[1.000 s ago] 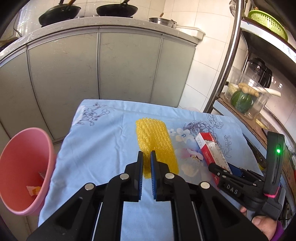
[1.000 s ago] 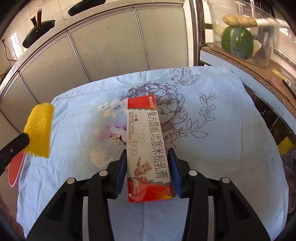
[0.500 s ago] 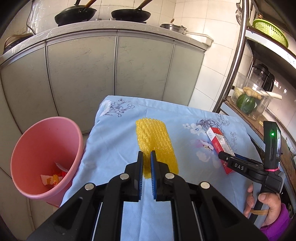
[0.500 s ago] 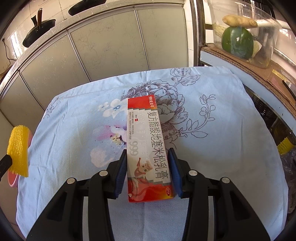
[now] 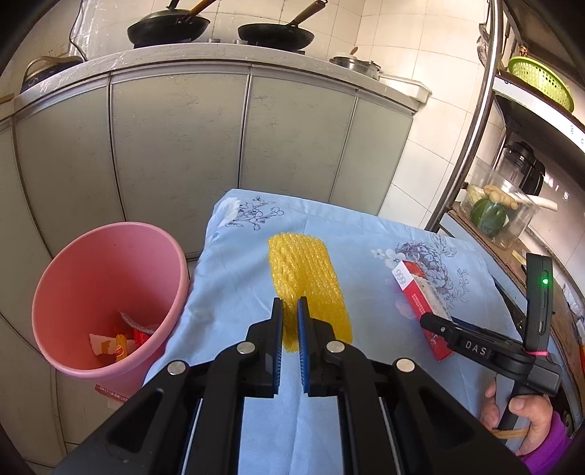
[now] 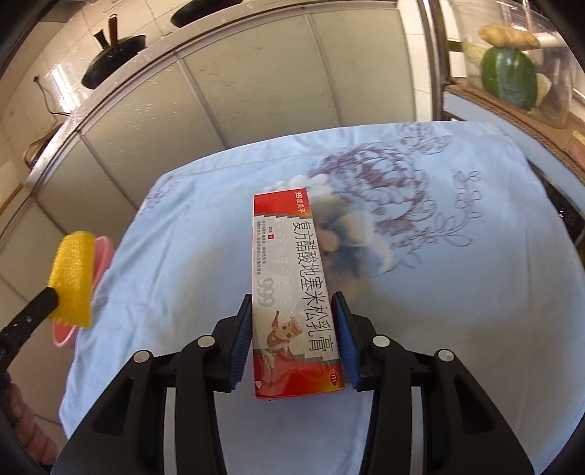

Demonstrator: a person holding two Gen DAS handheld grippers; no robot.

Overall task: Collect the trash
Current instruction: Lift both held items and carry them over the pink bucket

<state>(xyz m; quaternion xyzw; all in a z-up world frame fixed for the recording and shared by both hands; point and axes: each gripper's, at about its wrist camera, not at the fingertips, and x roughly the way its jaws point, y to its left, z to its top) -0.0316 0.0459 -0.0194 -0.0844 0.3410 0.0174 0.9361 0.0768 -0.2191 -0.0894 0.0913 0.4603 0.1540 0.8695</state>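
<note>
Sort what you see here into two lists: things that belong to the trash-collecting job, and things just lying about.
Job: yellow foam mesh sleeve, red-and-white cardboard ointment box, pink plastic bin.

Lying about: two black frying pans, green plastic basket, clear container of vegetables, floral blue tablecloth.

Home kitchen: two black woks (image 5: 168, 25) sitting on tiled counter w/ grey cabinet doors (image 5: 175, 146) running below. Metal rack (image 5: 471, 120) standing at right, holding green basket (image 5: 541, 80), blender jug (image 5: 523, 168) & veg in clear tub (image 5: 493, 215). Floral cloth (image 5: 365, 237) covering table; pink bin (image 5: 109, 299) standing beside it.

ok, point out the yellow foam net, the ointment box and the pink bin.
yellow foam net (image 5: 305, 270): left wrist view, middle of the mesh.
ointment box (image 6: 294, 288): right wrist view, printed top face.
pink bin (image 5: 65, 288): left wrist view, inner wall.
</note>
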